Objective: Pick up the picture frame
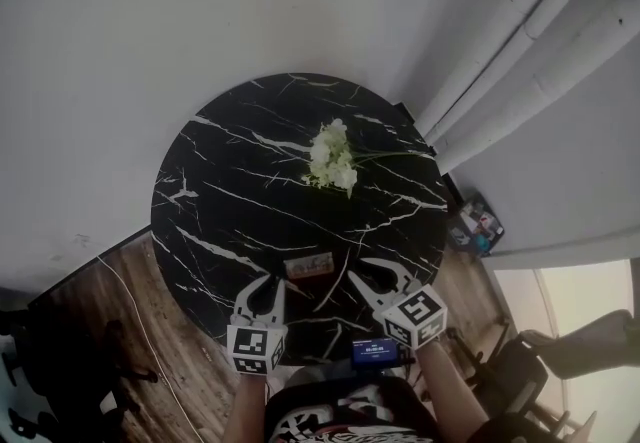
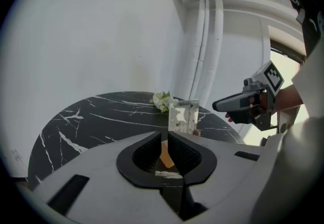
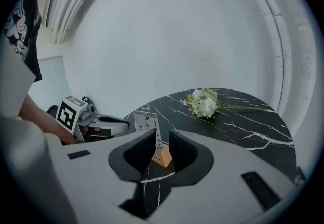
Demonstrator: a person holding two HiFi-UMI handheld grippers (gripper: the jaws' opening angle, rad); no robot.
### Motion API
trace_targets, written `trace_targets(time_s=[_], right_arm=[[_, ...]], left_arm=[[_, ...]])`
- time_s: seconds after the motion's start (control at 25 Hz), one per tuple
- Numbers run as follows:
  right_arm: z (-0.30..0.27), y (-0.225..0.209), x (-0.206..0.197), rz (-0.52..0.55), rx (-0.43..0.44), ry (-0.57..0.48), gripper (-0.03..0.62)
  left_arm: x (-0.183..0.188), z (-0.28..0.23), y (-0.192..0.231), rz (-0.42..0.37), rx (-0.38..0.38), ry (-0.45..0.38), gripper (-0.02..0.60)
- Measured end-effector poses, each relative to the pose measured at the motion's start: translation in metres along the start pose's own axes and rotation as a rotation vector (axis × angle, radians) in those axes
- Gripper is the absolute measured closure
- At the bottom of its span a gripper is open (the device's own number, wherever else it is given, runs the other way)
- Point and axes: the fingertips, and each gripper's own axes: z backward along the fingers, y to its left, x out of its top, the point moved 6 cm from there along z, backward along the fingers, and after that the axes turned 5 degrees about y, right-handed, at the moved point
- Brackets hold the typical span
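A small picture frame (image 1: 308,266) stands on a wooden base near the front edge of the round black marble table (image 1: 220,181). My left gripper (image 1: 270,283) is just left of it and my right gripper (image 1: 366,269) just right; neither touches it. The left gripper view has the frame (image 2: 183,118) upright beyond my left gripper (image 2: 165,134), whose jaws are shut to a thin slit with nothing in them. In the right gripper view the frame (image 3: 147,124) stands edge-on ahead of my right gripper (image 3: 162,134), whose jaws are a little apart and empty.
White flowers (image 1: 334,156) lie at the table's middle, behind the frame. Pale curtains (image 1: 520,41) hang at the back right. Clutter (image 1: 478,226) sits on the floor to the right of the table, and a cable (image 1: 140,321) crosses the wooden floor on the left.
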Motion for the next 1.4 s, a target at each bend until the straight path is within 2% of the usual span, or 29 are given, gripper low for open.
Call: trace_targets(time_s=[0.12,0.36,0.56,0.8,0.96,1.16,1.4], right_arm=[[-0.007,0.0,-0.001,-0.003,0.036,0.024,0.528],[-0.026,-0.003,-0.014,0.002,0.09,0.103,0.472],[-0.043,-0.004,-0.025,0.04,0.12,0.157,0.454],[-0.061,-0.005,-0.041,0.086,0.138,0.229,0.423],[-0.068,-0.005,-0.047,0.158,0.123,0.279,0.415],[-0.078,-0.006,-0.047,0.224,0.112,0.258,0.413],[-0.093,-0.005,-0.052,0.288,0.138,0.287,0.413]], left_arm=[[-0.011,-0.007,-0.003,0.001,-0.023,0.036,0.508],[-0.018,-0.021,-0.004,0.027,-0.046,0.064,0.455],[-0.025,-0.03,-0.003,0.037,-0.057,0.095,0.429],[-0.028,-0.041,-0.003,0.01,-0.073,0.118,0.397],[-0.029,-0.046,-0.003,0.009,-0.089,0.129,0.385],[-0.027,-0.053,-0.003,-0.014,-0.11,0.117,0.359],[-0.029,-0.062,-0.002,0.001,-0.13,0.133,0.347]])
